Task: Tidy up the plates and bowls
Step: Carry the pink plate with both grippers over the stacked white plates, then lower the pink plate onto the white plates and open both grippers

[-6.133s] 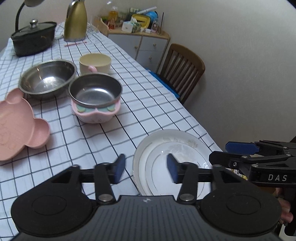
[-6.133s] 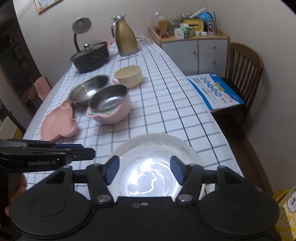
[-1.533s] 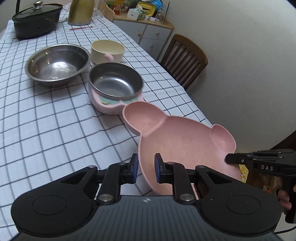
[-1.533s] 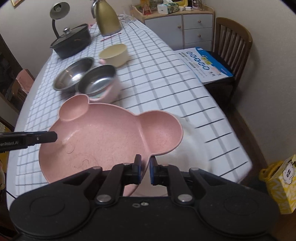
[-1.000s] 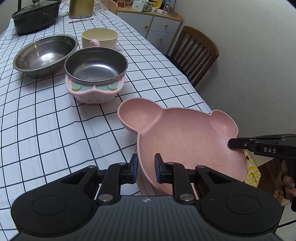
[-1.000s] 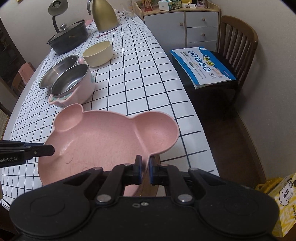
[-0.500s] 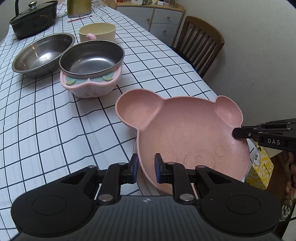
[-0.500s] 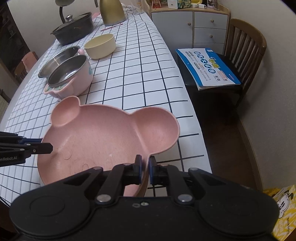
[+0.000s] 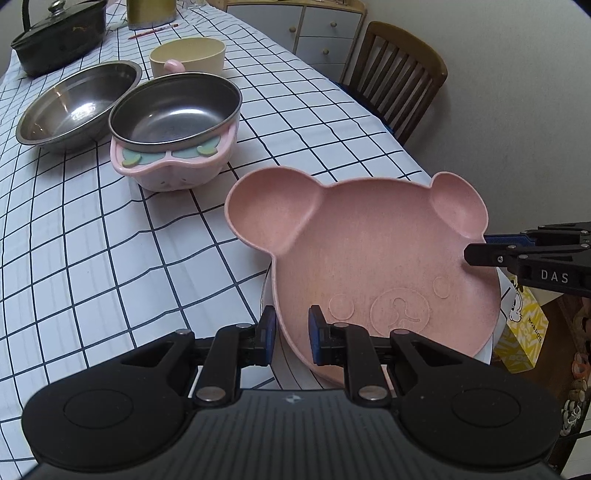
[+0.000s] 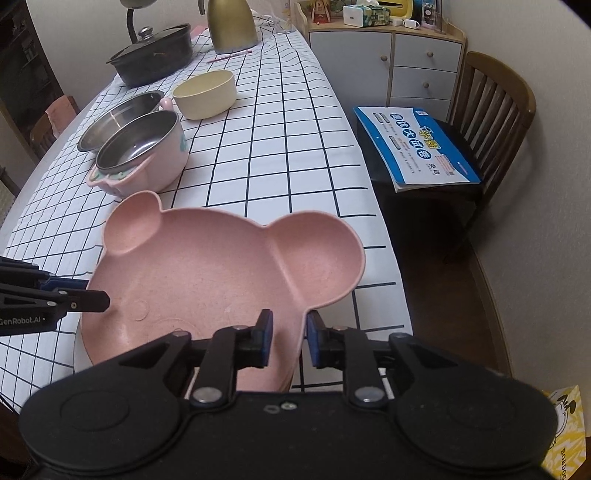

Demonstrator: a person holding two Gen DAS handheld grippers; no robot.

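Observation:
A pink bear-shaped plate (image 9: 373, 254) lies on top of a white plate (image 9: 484, 352) at the table's near corner; it also shows in the right wrist view (image 10: 221, 273). My left gripper (image 9: 290, 330) straddles the pink plate's near rim, its jaws a little apart. My right gripper (image 10: 288, 339) straddles the rim on the opposite side, its jaws also slightly apart. Only a sliver of the white plate shows. A steel bowl in a pink owl holder (image 9: 173, 129), a wide steel bowl (image 9: 79, 105) and a cream bowl (image 9: 188, 57) stand farther back.
A checked tablecloth (image 9: 92, 240) covers the table. A black lidded pot (image 9: 59, 35) and a gold kettle (image 10: 231, 24) stand at the far end. A wooden chair (image 10: 491, 122) holding a blue booklet (image 10: 413, 146) stands beside the table, by a cabinet (image 10: 388, 62).
Both grippers' jaws have opened slightly from the pink plate's rim. The pink plate has settled lower onto the white plate.

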